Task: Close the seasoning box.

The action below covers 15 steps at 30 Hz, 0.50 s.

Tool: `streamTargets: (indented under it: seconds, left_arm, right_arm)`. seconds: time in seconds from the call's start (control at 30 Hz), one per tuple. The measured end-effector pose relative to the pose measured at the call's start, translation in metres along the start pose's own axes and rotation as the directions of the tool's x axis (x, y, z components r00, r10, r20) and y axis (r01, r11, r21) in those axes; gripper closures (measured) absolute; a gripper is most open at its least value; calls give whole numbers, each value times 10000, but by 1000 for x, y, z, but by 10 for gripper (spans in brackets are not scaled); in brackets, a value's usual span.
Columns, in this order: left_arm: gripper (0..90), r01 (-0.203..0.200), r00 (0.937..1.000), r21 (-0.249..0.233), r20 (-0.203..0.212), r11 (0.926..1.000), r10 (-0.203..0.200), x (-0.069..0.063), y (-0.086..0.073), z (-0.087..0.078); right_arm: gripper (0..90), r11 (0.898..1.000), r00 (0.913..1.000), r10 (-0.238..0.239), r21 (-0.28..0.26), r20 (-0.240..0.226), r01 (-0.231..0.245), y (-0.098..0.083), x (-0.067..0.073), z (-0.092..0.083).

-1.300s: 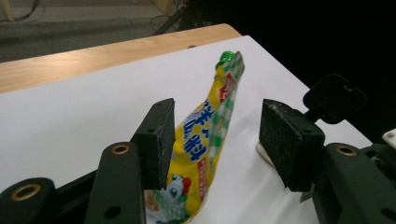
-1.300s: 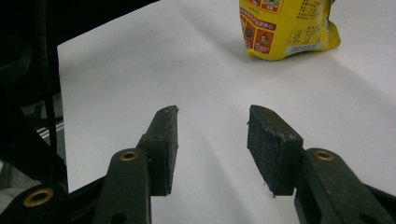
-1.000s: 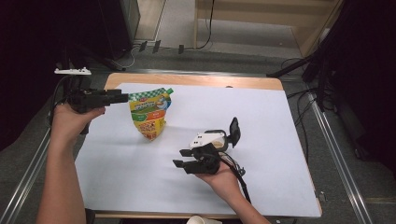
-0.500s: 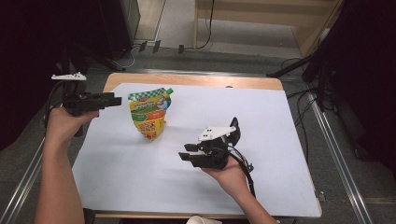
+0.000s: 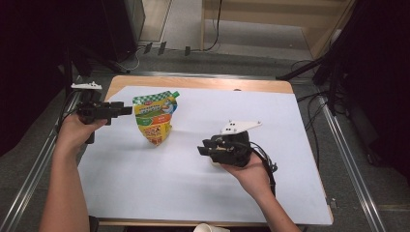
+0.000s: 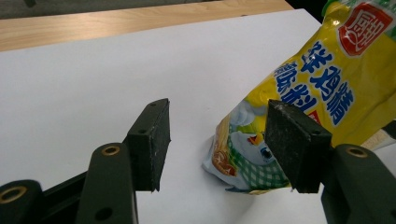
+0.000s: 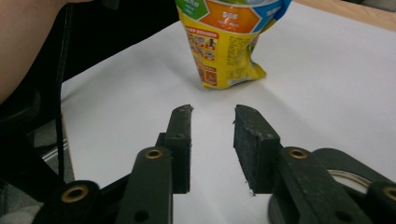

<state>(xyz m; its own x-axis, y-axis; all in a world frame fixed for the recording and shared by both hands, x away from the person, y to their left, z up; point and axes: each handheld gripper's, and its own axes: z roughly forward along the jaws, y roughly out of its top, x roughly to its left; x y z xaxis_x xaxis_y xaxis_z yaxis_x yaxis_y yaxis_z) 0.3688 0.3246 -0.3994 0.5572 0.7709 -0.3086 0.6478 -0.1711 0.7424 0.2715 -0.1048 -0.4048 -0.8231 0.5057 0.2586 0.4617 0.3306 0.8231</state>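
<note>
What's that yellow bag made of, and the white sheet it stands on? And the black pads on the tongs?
The bag looks like glossy printed plastic film: it shines and creases. The sheet looks like matt white paper or thin board, flat, laid over a wooden table whose grain shows at the far edge. The pads seem matt black rubber or foam, with a rough, slightly crumbly face; which one I cannot tell.

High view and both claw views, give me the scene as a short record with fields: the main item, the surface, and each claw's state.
item: yellow seasoning pouch, standing upright, green-checked top
surface: white sheet on a wooden table
left claw: level, pointing at the pouch from its side, jaws open and just widening, nothing between the pads; pouch just ahead, untouched
right claw: apart from the pouch, jaws just narrowing with a gap left, nothing between them
other: paper cup rim at the near table edge
</note>
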Motion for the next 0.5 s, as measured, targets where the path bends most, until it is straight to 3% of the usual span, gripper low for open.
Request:
streamTargets:
  seconds: [0.3, 0.5]
  left_arm:
    - [390, -22, 9997, 170, 253, 9999, 18, -4, -1, 9]
    - [379, -95, 9997, 314, 245, 9995, 87, -6, -1, 13]
  right_arm:
    - [762, 9985, 9984, 518, -211, 226, -513, 6, -13, -21]
    - [871, 9970, 9955, 761, -202, 565, -750, 7, -28, -42]
